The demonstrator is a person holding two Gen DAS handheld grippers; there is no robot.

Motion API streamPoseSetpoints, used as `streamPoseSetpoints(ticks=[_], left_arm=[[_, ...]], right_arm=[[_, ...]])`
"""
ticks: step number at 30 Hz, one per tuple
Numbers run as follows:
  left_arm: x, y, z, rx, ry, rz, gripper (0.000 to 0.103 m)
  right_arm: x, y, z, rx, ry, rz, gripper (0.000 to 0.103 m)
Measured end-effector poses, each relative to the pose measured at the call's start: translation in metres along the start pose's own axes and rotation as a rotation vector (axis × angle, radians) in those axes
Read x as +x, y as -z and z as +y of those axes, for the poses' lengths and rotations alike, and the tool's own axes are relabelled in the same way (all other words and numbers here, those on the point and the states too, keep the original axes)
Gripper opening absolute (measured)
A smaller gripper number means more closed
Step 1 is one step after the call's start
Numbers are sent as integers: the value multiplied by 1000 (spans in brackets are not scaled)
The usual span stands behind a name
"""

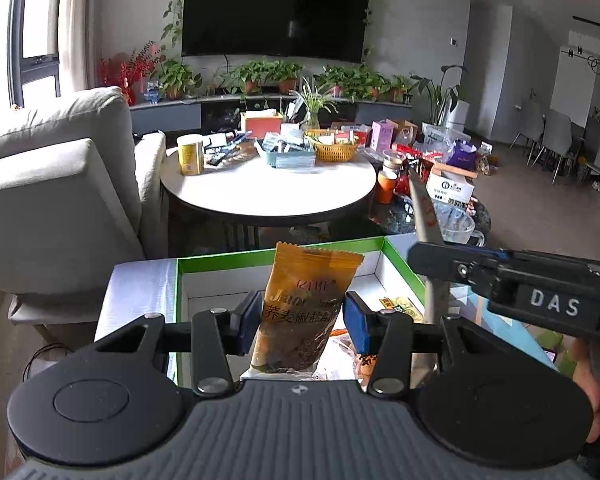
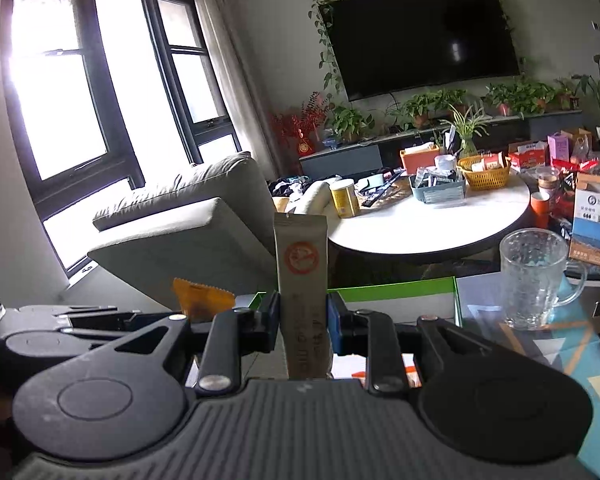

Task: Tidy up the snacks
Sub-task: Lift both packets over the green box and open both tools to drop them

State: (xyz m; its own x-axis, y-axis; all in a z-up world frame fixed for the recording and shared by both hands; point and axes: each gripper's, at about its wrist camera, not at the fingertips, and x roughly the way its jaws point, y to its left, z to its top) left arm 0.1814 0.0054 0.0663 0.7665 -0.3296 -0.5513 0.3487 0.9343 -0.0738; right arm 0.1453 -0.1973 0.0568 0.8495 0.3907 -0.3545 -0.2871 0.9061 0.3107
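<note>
- Two snacks are in the air at this moment, one in each gripper, both above the green-rimmed box point(image 1: 236, 261) on the near bench point(image 2: 540, 344).
- The left gripper point(image 1: 300, 322) has its jaws clamped on an orange packet point(image 1: 304, 312), held upright with its crimped top above the box's far wall.
- The right gripper point(image 2: 303, 322) has its jaws pressed together on a slim beige sachet point(image 2: 301, 280) with a red round mark, also standing upright.
- From the left wrist view the sachet point(image 1: 424, 208) and the right gripper show at the right, just beside the box's right wall.
- Some wrapped snacks already lie on the box floor, among them a yellow-green packet point(image 1: 400, 307) near the right wall, so I judge the sorting has begun.
- Much of the box floor is bare white, so there looks to be room for more.
- What is left, as I read it: both held snacks must go down into the box, and neither has been let go yet.
- A glass mug point(image 2: 534, 280) stands on the bench right of the box, apart from it.
- The round table point(image 1: 268, 188) beyond carries many more packs, a yellow basket point(image 1: 336, 148) and a tin point(image 1: 190, 155); whether those belong to the job I cannot tell.
- All told, I would call the task partway, nearer its start than its end.
</note>
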Motion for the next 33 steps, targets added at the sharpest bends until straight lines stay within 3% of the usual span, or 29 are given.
streamPoseSetpoints(ticks=[8, 20, 26, 33], left_arm=[[27, 4, 6, -5, -4, 64, 42], [48, 10, 12, -18, 0, 132, 43], [52, 13, 13, -12, -10, 148, 48], [47, 16, 17, -29, -23, 139, 52]], right_arm=[[27, -1, -12, 33, -3, 14, 24], [56, 11, -22, 56, 13, 108, 24], [64, 17, -21, 60, 16, 155, 24], [57, 19, -25, 86, 61, 134, 24]])
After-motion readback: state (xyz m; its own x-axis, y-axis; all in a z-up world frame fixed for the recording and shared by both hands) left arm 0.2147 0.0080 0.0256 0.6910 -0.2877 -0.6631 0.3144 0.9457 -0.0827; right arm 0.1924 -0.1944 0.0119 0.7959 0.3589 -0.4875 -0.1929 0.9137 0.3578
